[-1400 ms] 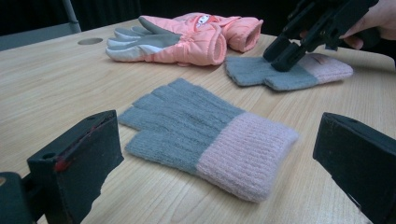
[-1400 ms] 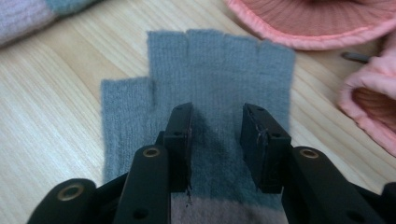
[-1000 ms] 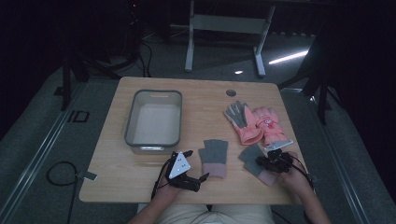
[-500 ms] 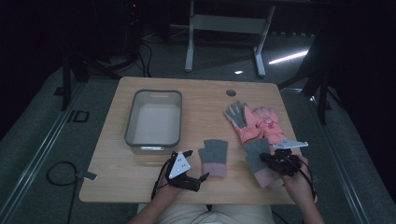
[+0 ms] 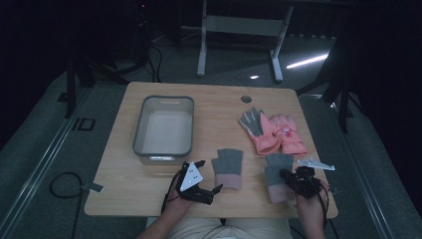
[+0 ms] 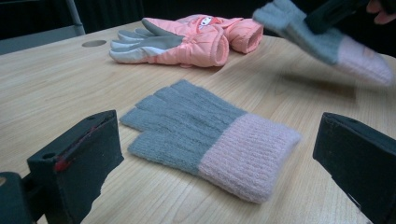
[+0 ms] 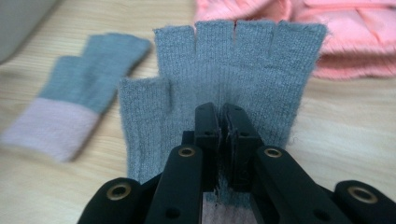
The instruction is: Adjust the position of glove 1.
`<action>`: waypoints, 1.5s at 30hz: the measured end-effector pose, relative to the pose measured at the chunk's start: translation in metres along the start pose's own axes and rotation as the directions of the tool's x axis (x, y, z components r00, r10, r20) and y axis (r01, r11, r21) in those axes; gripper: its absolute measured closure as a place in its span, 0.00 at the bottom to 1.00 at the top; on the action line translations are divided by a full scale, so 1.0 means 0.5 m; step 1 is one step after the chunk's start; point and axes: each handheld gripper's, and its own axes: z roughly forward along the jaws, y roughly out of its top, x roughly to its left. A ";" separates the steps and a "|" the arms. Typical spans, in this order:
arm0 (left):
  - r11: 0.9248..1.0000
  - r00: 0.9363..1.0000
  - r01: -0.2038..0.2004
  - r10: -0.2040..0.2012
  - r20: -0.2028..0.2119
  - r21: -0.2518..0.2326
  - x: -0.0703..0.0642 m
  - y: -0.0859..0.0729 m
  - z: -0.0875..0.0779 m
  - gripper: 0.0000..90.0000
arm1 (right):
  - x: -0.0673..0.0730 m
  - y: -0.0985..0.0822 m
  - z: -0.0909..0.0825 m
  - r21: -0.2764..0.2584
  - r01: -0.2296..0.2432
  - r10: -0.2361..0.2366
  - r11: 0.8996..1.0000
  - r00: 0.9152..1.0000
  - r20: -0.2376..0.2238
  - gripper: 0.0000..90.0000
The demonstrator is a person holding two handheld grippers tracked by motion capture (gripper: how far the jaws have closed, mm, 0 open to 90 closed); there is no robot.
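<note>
**A:** Nearest the person, what was the right hand-held gripper [image 7: 218, 135] doing?

**B:** Its jaws were clenched on a pinch of the grey knit glove [image 7: 224, 79], just above the pink cuff. From the left gripper view that glove looked lifted off the surface [image 5: 149, 199], tilted and blurred. In the high view it sat at about five o'clock.

**A:** And the left hand-held gripper [image 5: 203, 180]?

**B:** Released, jaws wide apart and holding nothing, at roughly seven o'clock near the front edge. The second grey glove [image 6: 205, 135] lay flat just beyond it, cuff toward the person.

**A:** Farther out?

**B:** The pair of pink padded gloves [image 5: 271, 130] lay touching each other at about two o'clock, well apart from the grey ones. The grey bin [image 5: 164, 127], with nothing in it, sat at ten o'clock. A round hole [image 5: 246, 98] marked the far edge.

**A:** What could have gone wrong from there?

**B:** The grip took only a narrow fold of loose knit, I judged. A quick swing could have let the yarn slide out, dropping the glove. It might also have stretched or snagged the fabric between the pads.

**A:** Anything else?

**B:** If the glove was carried low, its dangling fingers could have dragged across the second one and shifted it.
</note>
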 end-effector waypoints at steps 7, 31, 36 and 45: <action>1.000 1.000 0.000 0.000 0.003 0.007 0.000 0.001 0.002 0.01 | -0.008 -0.015 0.050 0.032 -0.054 0.053 0.998 0.998 0.034 0.94; 1.000 1.000 -0.001 0.001 0.009 0.005 0.000 0.000 0.001 0.01 | -0.044 -0.006 0.067 0.061 0.163 -0.159 0.985 0.986 -0.054 0.71; 1.000 1.000 0.001 -0.001 0.007 0.007 0.001 0.001 0.001 0.01 | -0.058 0.006 0.069 0.070 0.263 -0.254 0.962 0.960 -0.115 0.69; 1.000 1.000 0.000 0.000 0.007 0.004 0.001 0.000 0.001 0.01 | -0.053 0.008 0.097 0.095 0.326 -0.309 0.941 0.939 -0.152 0.68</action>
